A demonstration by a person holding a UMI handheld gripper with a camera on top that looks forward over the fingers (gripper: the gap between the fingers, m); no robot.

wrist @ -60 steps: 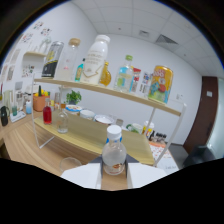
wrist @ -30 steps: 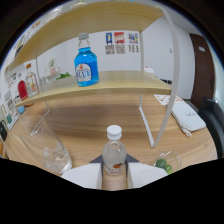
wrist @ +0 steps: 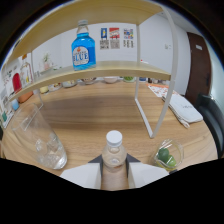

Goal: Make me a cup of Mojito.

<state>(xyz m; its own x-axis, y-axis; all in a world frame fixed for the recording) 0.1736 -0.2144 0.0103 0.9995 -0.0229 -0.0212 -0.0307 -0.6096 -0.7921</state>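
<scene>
I see my fingers point(wrist: 114, 172) pinching a small white-capped bottle point(wrist: 113, 155), upright between them. To their left a clear glass point(wrist: 40, 142) stands on the table point(wrist: 100, 112); to their right, a cup with lime point(wrist: 167, 156).

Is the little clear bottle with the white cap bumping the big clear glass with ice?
Apart. The gripper view shows bare wooden table between the small clear bottle, held in the tongs, and the glass.

Blue bottle point(wrist: 83, 49) on shelf point(wrist: 100, 71) now nearer, larger.
</scene>
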